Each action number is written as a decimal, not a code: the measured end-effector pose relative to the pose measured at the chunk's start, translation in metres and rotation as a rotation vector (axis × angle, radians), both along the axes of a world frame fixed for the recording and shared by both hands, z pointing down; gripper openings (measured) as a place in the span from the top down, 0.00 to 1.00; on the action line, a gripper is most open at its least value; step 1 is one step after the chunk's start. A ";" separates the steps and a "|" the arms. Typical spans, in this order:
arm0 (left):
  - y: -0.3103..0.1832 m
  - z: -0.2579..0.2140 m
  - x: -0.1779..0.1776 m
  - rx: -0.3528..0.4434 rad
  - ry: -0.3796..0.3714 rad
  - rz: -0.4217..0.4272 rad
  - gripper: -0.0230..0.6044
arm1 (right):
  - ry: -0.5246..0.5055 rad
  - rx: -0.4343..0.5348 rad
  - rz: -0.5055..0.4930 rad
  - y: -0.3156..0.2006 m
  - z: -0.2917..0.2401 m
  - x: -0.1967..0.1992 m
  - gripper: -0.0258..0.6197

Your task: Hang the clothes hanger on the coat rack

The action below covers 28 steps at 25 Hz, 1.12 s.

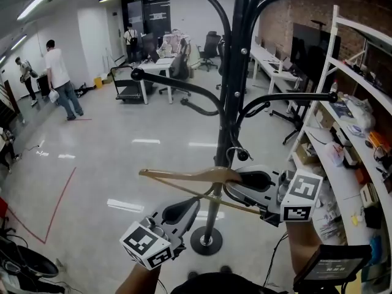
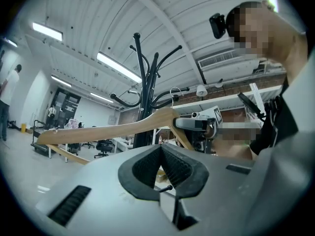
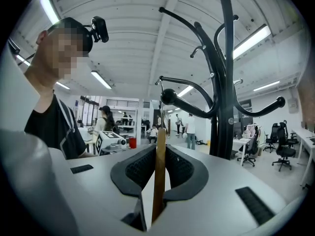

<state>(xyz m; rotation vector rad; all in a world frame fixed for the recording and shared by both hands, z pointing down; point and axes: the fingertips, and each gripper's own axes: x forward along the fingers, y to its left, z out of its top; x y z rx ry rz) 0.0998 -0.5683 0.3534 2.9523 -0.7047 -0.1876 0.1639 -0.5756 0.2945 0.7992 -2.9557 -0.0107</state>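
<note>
The pale wooden clothes hanger with a wire hook (image 1: 184, 176) hangs on no peg yet; it is held roughly level, low, just beside the pole. The left gripper (image 1: 187, 208) sits just beneath its crossbar, jaws closed on nothing. The black metal coat rack (image 1: 236, 72) rises behind. The right gripper (image 1: 236, 185) clamps the hanger's wooden shoulder. The approach seems under way; next, probably, raise it and steer the hook over a curved arm.
</note>
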 end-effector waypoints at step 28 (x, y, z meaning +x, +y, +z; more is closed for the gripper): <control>-0.029 0.028 0.031 -0.084 -0.041 -0.119 0.97 | -0.055 -0.050 -0.387 -0.058 0.042 0.016 0.87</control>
